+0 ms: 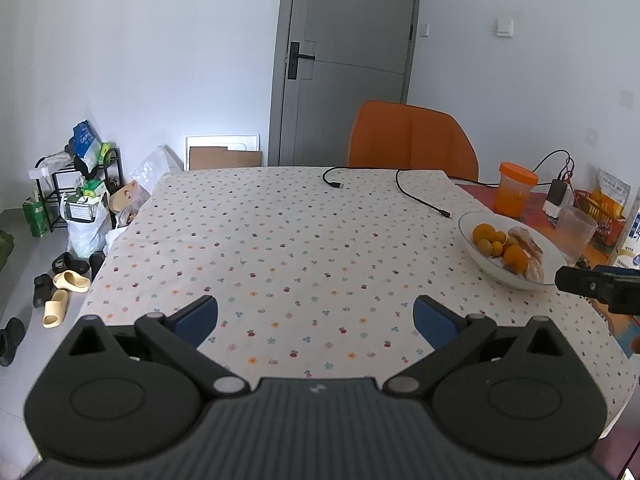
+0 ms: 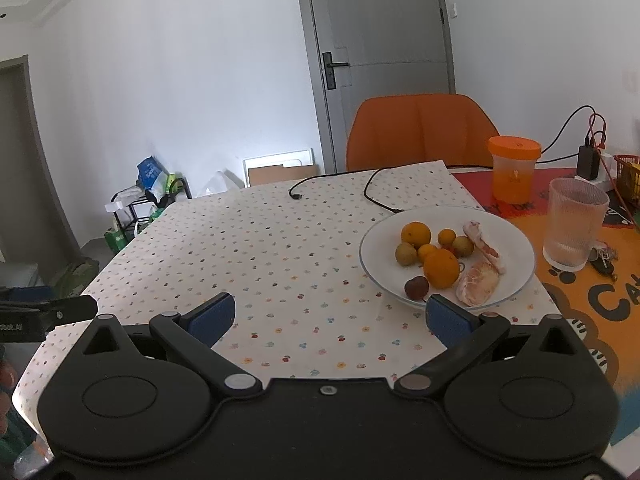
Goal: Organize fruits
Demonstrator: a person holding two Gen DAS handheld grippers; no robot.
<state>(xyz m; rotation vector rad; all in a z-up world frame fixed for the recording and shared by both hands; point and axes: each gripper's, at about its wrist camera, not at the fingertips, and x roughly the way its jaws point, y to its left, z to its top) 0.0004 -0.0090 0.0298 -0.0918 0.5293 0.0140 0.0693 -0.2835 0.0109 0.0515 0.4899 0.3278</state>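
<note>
Both grippers agape — left gripper, right gripper — fruit in bowl

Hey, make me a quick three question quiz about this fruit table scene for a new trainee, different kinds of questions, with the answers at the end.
1. True or false: the right gripper is shut on an orange.
2. Multiple choice: the dark red fruit in the white bowl lies A) at the near rim, B) at the far rim, C) outside on the cloth.
3. Fill in: the lidded cup behind the bowl is coloured ____.

Key: 1 false, both it and the left gripper are open and empty; 2 A; 3 orange.
</note>
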